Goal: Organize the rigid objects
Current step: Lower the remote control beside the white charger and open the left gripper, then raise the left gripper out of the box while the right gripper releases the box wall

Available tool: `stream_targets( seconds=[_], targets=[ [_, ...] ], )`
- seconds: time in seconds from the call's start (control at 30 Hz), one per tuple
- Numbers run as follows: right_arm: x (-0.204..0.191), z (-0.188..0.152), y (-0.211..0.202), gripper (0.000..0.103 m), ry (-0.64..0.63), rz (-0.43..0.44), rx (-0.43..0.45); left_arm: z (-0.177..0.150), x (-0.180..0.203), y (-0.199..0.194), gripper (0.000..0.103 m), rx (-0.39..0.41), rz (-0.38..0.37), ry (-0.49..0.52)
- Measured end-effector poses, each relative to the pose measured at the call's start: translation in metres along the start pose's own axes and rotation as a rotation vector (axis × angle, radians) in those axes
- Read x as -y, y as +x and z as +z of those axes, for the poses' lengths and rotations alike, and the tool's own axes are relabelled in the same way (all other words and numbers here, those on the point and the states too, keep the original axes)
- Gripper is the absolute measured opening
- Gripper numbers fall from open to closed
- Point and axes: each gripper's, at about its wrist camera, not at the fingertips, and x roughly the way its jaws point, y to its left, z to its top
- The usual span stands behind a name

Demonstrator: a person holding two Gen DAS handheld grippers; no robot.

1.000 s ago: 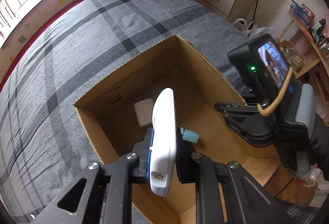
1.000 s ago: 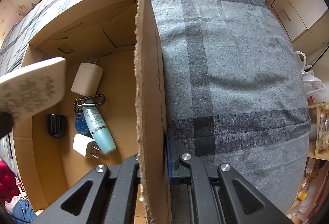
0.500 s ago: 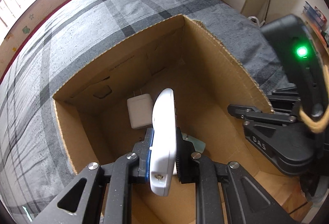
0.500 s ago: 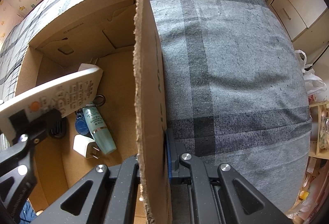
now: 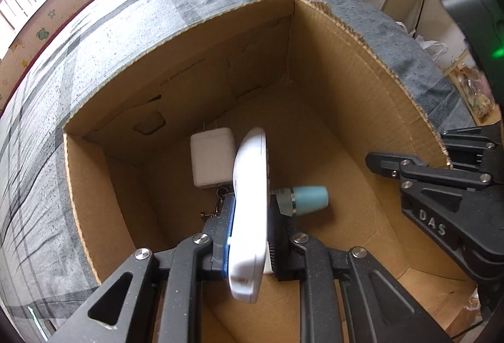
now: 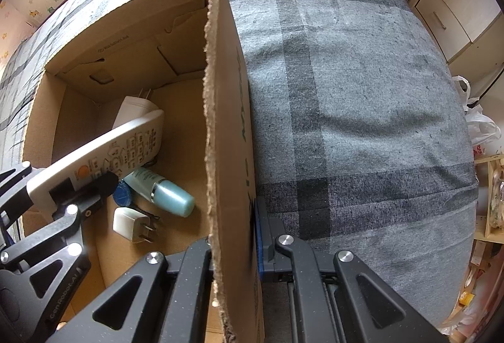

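With our left gripper [image 5: 250,236] clamped on the white remote [image 5: 250,217] at frame centre inside the cardboard box [image 5: 176,65], and our right gripper [image 6: 234,243] pinching the box wall, we risked dropping it onto the teal bottle [image 5: 308,199].

box [image 5: 362,84] floor bare along right wall; charger [image 5: 212,158], bottle [image 5: 310,196], small plug [image 6: 132,225] crowd left half.

- The left gripper [image 5: 250,236] clamps a white remote control [image 5: 250,217] edge-on, nose pointing to 12 o'clock inside the cardboard box [image 5: 362,110].
- On the box floor, a white charger block [image 5: 209,162] lies at 11 o'clock of the remote.
- A teal-capped bottle [image 5: 307,199] pokes out at 3 o'clock.
- The right gripper [image 5: 441,173] pinches the box wall at 3 o'clock.
- Grey plaid bedding [image 5: 94,59] surrounds the box.
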Motion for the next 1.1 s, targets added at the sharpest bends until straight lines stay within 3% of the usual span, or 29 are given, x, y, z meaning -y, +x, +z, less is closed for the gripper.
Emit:
stream_targets(
  seconds=[0.47,0.5,0.53,0.6,0.7,0.73,0.83,1.1],
  targets=[
    [0.000,0.001,0.000,0.005,0.001,0.001,0.001,-0.005,0.009,0.012,0.023,-0.032,0.040,0.016],
    [0.000,0.001,0.000,0.005,0.001,0.001,0.001,-0.005,0.011,0.012,0.038,-0.031,0.046,0.015],
    [0.001,0.001,0.000,0.005,0.002,0.002,0.002,-0.005,0.013,0.011,0.070,-0.030,0.051,0.013],
    [0.001,0.001,0.000,0.006,0.002,0.002,0.002,-0.005,0.015,0.010,0.094,-0.019,0.043,0.009],
    [0.000,0.001,0.000,0.006,0.003,0.002,0.003,-0.006,0.018,0.007,0.095,0.004,0.054,0.020],
    [0.001,0.001,0.000,0.006,0.004,0.002,0.003,-0.006,0.020,0.008,0.103,-0.001,0.054,0.022],
    [0.001,0.001,0.001,0.006,0.003,0.002,0.004,-0.006,0.022,0.009,0.103,-0.027,0.033,0.064],
    [0.002,0.001,0.001,0.006,0.005,0.002,0.005,-0.015,0.019,-0.001,0.103,-0.017,0.038,0.050]
  ],
)
